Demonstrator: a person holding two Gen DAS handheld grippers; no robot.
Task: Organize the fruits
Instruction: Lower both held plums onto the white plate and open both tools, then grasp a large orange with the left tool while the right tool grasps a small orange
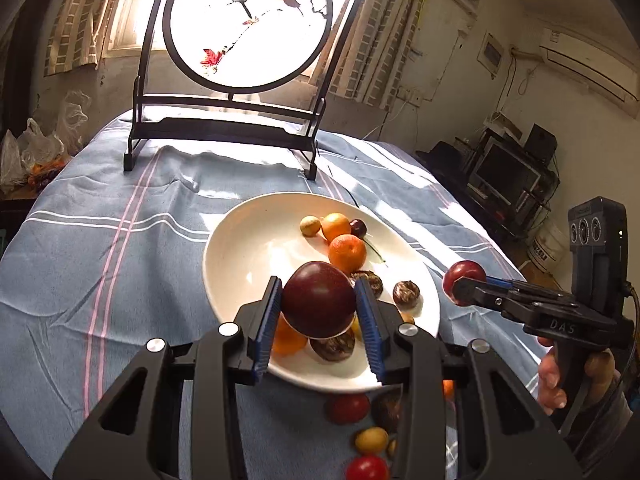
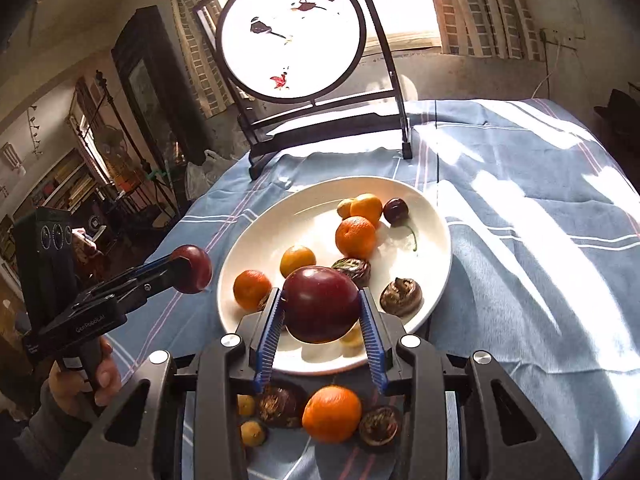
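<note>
Dark red plum [image 1: 319,299] clamped in left hand-held gripper [image 1: 318,312], held above near rim of white plate [image 1: 240,248]. Second plum [image 2: 320,304] clamped in right hand-held gripper [image 2: 320,316] — likewise over the plate. Oranges [image 2: 355,237], cherry [image 2: 396,210], dark chestnuts [image 2: 401,291] on plate; more fruit on striped tabletop [image 2: 520,240] — near edge.

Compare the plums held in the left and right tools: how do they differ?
The left tool holds its plum over the white plate; the right tool holds its plum over the plate's near rim. Both plums are dark red, round and clamped between blue pads.
</note>
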